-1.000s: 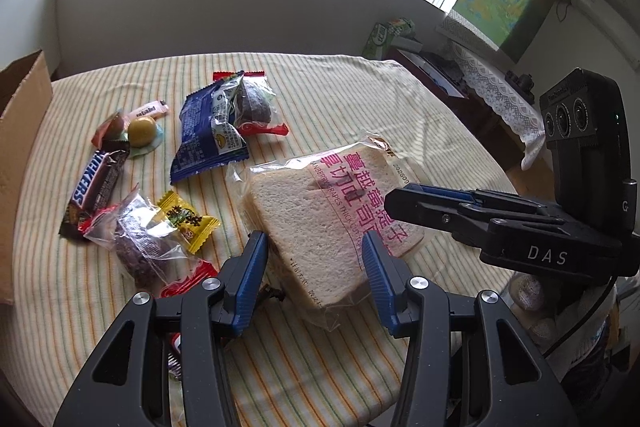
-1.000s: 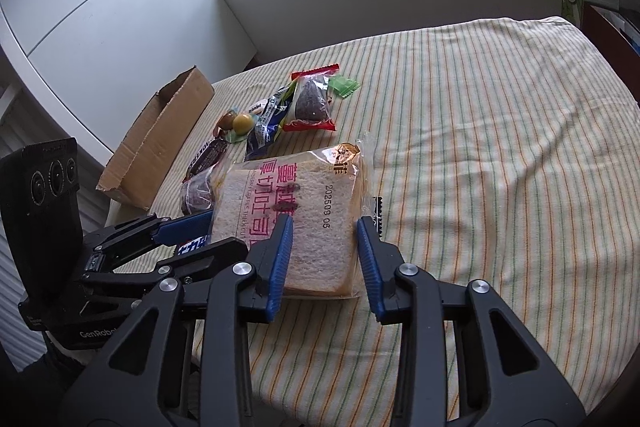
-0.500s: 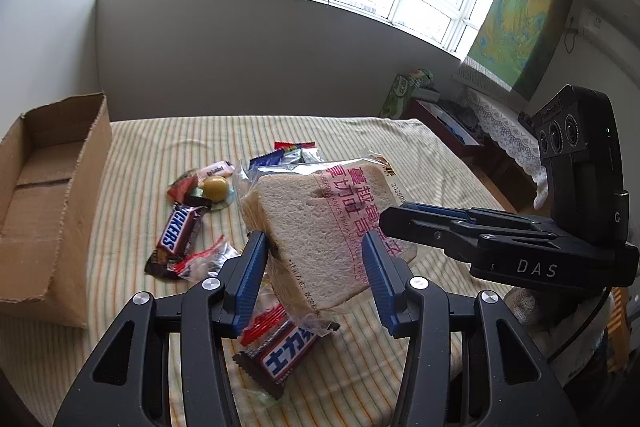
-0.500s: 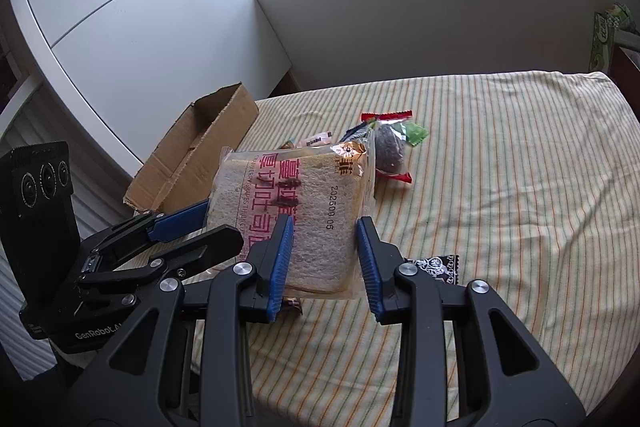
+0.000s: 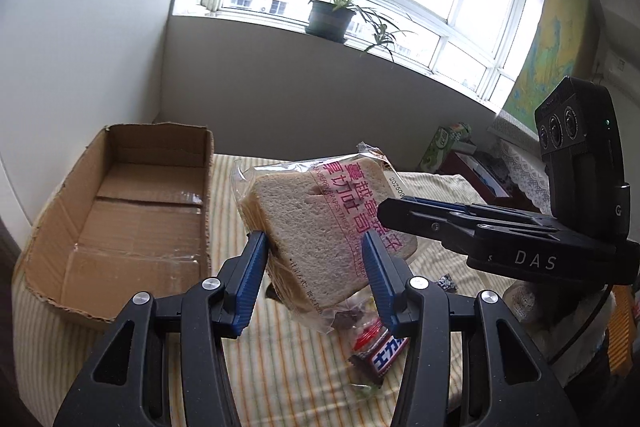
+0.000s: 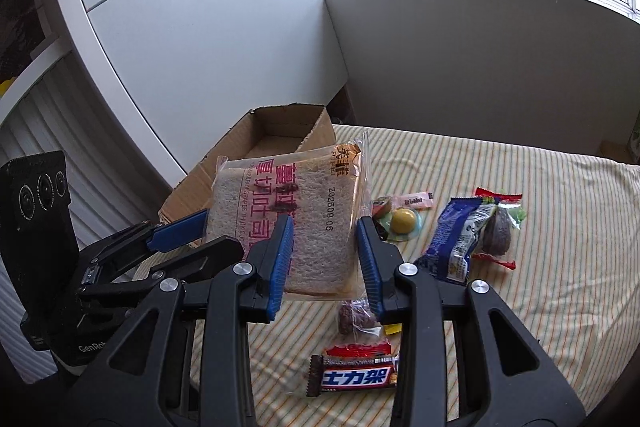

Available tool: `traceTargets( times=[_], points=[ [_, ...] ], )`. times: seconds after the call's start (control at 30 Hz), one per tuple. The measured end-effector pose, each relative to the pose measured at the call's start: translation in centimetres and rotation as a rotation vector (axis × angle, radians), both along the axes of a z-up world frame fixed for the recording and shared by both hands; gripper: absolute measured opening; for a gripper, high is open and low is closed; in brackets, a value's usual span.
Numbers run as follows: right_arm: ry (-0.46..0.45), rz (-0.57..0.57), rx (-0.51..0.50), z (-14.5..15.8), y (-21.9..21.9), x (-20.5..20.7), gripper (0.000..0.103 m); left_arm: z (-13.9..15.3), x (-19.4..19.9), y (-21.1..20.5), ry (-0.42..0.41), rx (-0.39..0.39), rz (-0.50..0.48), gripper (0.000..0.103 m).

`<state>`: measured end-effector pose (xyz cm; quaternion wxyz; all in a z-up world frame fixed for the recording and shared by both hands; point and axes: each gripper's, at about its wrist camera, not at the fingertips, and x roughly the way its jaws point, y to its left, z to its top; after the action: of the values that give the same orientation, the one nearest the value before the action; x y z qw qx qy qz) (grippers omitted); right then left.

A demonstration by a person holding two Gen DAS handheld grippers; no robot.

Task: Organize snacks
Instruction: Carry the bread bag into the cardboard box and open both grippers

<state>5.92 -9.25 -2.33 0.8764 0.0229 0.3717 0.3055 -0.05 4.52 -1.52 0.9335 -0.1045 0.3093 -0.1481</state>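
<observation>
A clear bag of sliced bread (image 5: 316, 219) with pink lettering hangs in the air above the striped tablecloth (image 6: 540, 307). My left gripper (image 5: 312, 255) is shut on its lower edge, blue pads against both sides. My right gripper (image 6: 324, 247) is shut on the same bread bag (image 6: 296, 211) from the other side. Each gripper shows in the other's view: the right gripper (image 5: 404, 209) at the bread's right, the left gripper (image 6: 192, 231) at its left. An open cardboard box (image 5: 160, 143) sits to the left, empty inside; the cardboard box (image 6: 280, 131) lies just behind the bread in the right wrist view.
Loose snacks lie on the cloth: a Snickers bar (image 6: 356, 375), a bag of dark sweets (image 6: 354, 315), a blue packet (image 6: 456, 239), a dark bun in a red-edged wrapper (image 6: 498, 231), a yellow jelly cup (image 6: 404, 221). A white cabinet stands beyond the box.
Both grippers have lifted the bread bag off the cloth and carried it left and up; the cardboard box has come into fuller view beside it.
</observation>
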Motion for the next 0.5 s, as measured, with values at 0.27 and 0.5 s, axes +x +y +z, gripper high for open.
traceTargets(
  times=[0.27, 0.5],
  points=[
    [0.001, 0.091, -0.032, -0.7, 7.0, 1.9, 0.034, -0.3, -0.3, 5.7, -0.007, -0.025, 0.120, 0.048],
    [0.025, 0.135, -0.053, -2.4, 10.9, 4.0, 0.034, -1.4, 0.3, 8.9, 0.021, -0.024, 0.193, 0.048]
  ],
)
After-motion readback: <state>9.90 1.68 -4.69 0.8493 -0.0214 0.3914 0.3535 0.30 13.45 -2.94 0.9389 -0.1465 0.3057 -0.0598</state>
